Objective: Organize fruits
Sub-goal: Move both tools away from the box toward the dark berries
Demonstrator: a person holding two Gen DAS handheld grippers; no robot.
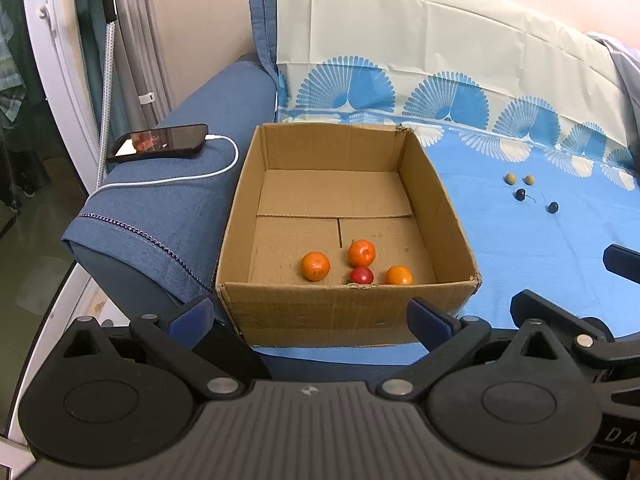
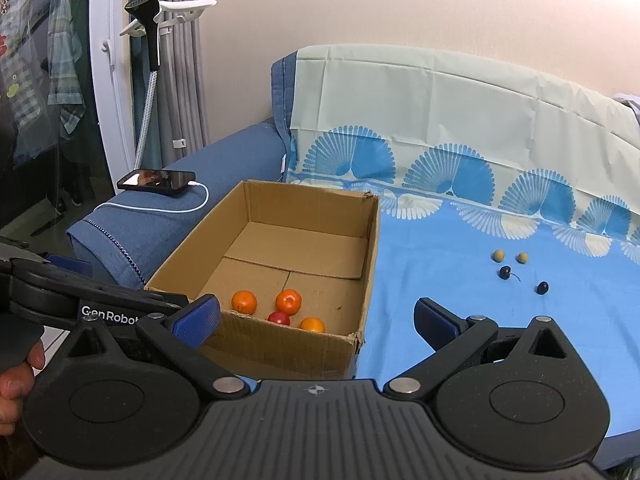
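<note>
On the blue sofa sits an open cardboard box, pushed up beside the sofa arm. Inside the box, near its front wall, lie four fruits close together: an orange on the left, a second orange a little further back, a small red fruit just in front of that one, and a smaller orange fruit on the right. The red one touches or nearly touches the orange behind it.

Out on the blue sheet, well apart from the box, lie four little fruits in a loose bunch. Two are pale and round, side by side. Two are dark, nearer the front; one has a thin stem, so they may be cherries, though they are too small to be sure.

The left gripper hangs in front of the box with its jaws wide and nothing between them. The right gripper hangs near the box's front right corner, its jaws wide too, holding nothing. In the right wrist view a hand shows at the left edge, holding the left gripper's black body.

A phone lies on the sofa arm with a white cable plugged into it. A patterned cloth covers the sofa back.
</note>
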